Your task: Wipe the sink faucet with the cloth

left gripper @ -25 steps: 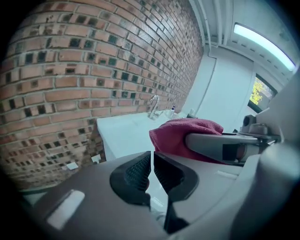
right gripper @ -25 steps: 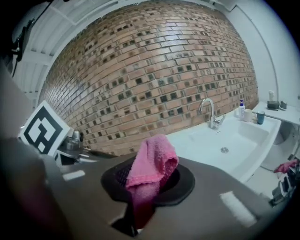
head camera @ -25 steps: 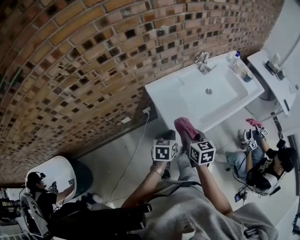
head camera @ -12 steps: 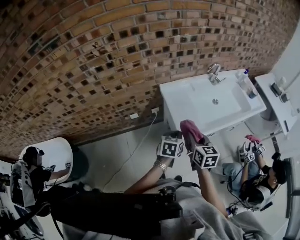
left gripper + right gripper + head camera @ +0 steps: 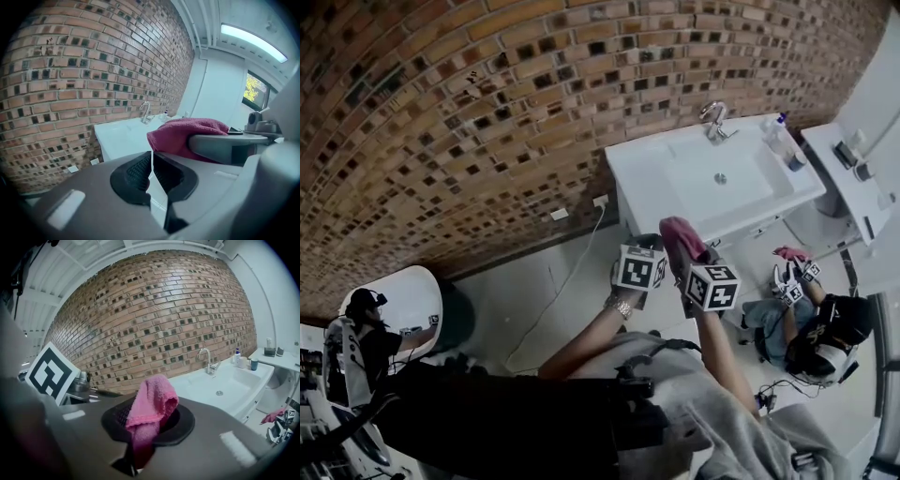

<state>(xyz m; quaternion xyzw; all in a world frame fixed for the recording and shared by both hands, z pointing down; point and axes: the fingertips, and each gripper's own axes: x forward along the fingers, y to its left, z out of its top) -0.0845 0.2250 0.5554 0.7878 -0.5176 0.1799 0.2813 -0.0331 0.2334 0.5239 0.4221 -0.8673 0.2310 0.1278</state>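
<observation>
The right claw [image 5: 147, 420] is clamped on the pink cloth [image 5: 152, 408]. A folded bunch of it stands up past the jaw tips, so soft fabric rather than hard plastic would meet the metal first. In the head view this claw [image 5: 682, 251] is held out in front of the person, with the cloth [image 5: 680, 234] at its leading end pointing toward the sink.

The left claw [image 5: 152, 171] sits just beside it, jaws drawn together to a thin slit with nothing between them. It looks spare for now, probably kept close so it can steady or re-fold the cloth.

Both claws are well short of the sink [image 5: 647, 173], with bare floor between, so wiping has not begun. The person seems to be approaching.

The white sink stands against the brick wall [image 5: 487, 112], and the faucet [image 5: 712, 117] rises at its back edge next to the bricks. Its curved spout [image 5: 205, 357] arches over the basin. Bottles [image 5: 778, 136] stand at the far right corner, near enough to be knocked during a wide wipe. The reach will have to cross the whole basin.
</observation>
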